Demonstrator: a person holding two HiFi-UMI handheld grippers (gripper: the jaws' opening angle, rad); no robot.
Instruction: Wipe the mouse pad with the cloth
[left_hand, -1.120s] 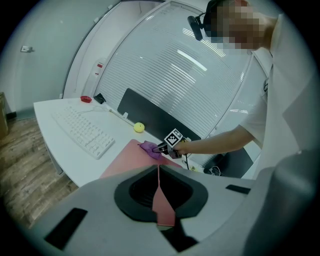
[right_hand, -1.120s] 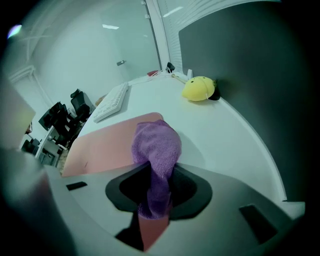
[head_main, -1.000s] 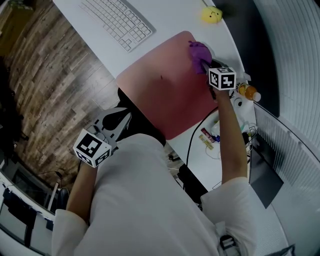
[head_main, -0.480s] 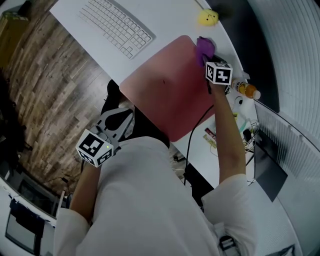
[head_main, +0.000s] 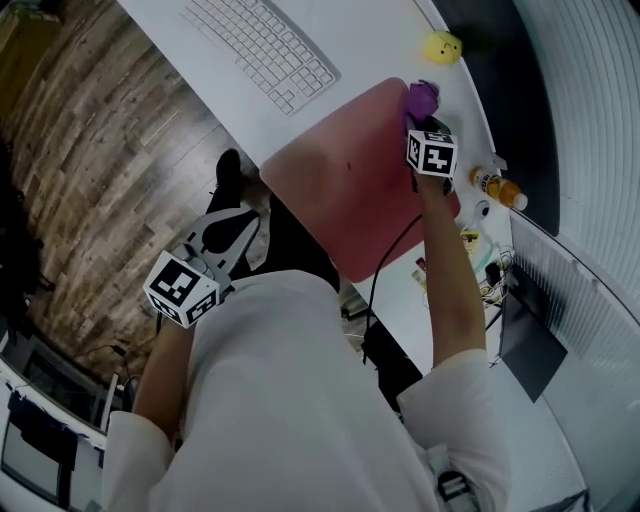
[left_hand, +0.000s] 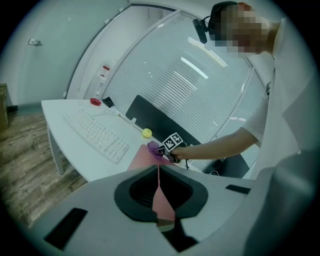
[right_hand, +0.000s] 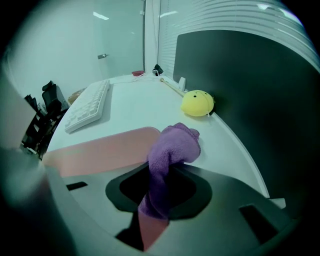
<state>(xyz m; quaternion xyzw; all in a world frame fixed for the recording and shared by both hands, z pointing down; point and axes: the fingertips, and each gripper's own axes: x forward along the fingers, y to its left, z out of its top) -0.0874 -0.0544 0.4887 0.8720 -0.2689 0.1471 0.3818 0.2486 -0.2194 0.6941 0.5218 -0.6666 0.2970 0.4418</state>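
**Cloth clamped at the pad's far corner**

The right gripper view shows what the head view cannot: the right gripper (right_hand: 159, 186) has its jaws clenched on the purple cloth (right_hand: 172, 147), whose free end bulges forward over the far corner of the pink mouse pad (right_hand: 100, 147); a round yellow toy (right_hand: 197, 103) sits beyond it near the bench's back edge, and a white keyboard (right_hand: 90, 105) lies to the left. The head view shows only the marker cube above the cloth (head_main: 422, 97). It does show the whole pad (head_main: 350, 190) lying near the front edge of the white bench (head_main: 360, 40); the right arm is stretched straight out along the pad's right side. The left arm is bent, holding the left gripper (head_main: 245, 228) low off the bench's front edge, above a wooden floor (head_main: 90, 150). The left gripper view shows its jaws (left_hand: 159, 172) closed together, gripping nothing, pointing at the pad.
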